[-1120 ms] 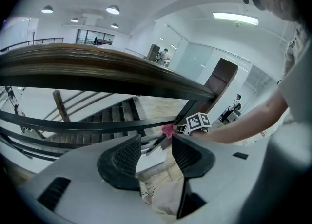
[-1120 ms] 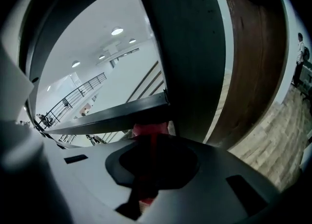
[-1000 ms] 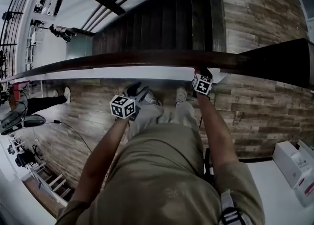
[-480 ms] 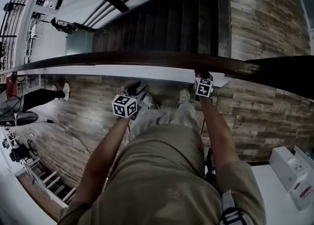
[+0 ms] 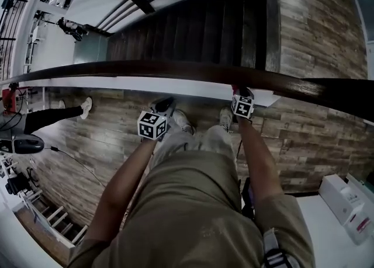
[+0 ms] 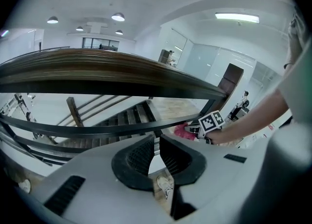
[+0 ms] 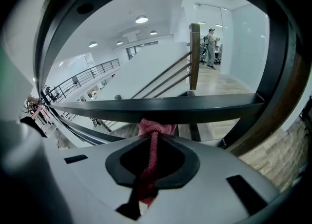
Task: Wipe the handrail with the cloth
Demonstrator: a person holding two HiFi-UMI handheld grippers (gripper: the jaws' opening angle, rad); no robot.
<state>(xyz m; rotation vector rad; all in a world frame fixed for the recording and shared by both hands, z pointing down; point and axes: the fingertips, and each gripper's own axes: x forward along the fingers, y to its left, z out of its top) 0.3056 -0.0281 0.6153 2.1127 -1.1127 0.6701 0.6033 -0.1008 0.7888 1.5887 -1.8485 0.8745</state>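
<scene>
The long dark wooden handrail [image 5: 146, 69] runs from side to side. A red knitted cloth [image 7: 155, 129] is bunched up just under the handrail, maybe against the thin dark bar [image 7: 161, 108] there. The right gripper [image 7: 152, 155] is closed tight on the cloth. The left gripper [image 6: 156, 151] is near the handrail, not touching it. Its jaws have just been closing. A thin gap is left, with nothing in it.

Round recessed ceiling lamps [image 6: 117, 17] and a long white strip light [image 6: 237, 17] are washing everything in even, cool light, while the dark curved wooden handrail [image 6: 97, 67] is sitting in shadow underneath. Fisheye lenses are bending straight lines and blackening the corners; the nearest surfaces are blurring.
</scene>
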